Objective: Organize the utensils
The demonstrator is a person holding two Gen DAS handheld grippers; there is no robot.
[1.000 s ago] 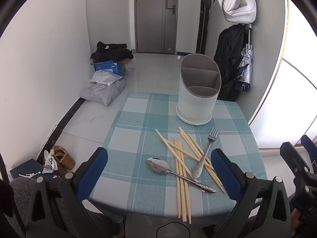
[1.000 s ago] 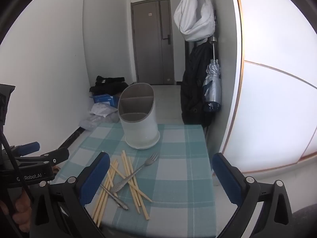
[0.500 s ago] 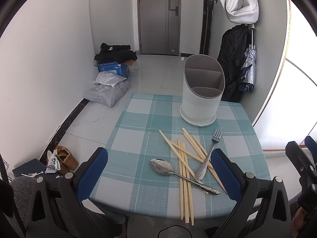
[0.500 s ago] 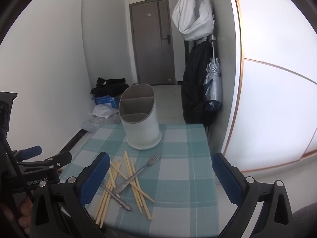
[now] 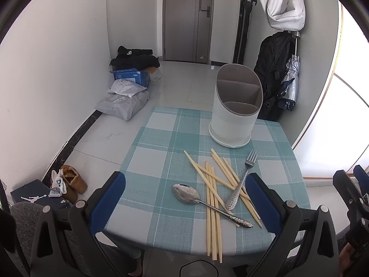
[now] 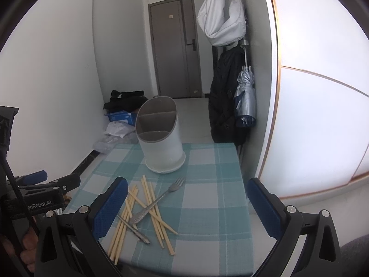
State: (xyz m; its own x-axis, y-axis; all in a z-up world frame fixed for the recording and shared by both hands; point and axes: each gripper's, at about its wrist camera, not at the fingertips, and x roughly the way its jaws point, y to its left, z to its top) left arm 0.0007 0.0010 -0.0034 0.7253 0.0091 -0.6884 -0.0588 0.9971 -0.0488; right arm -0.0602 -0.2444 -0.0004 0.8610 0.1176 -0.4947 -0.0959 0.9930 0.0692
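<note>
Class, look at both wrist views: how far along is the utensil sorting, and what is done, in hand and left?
Done: nothing visible; the holder shows no utensils in the compartments seen. In hand: nothing; the left tongs and right tongs are open and hold nothing. Left: the fork, the spoon and the chopsticks all lie on the checked tablecloth.

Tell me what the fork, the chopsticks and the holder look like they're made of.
Fork: likely steel, shiny grey with a textured handle. Chopsticks: pale tan, matte, probably bamboo or wood. Holder: smooth matte white, likely plastic.
</note>
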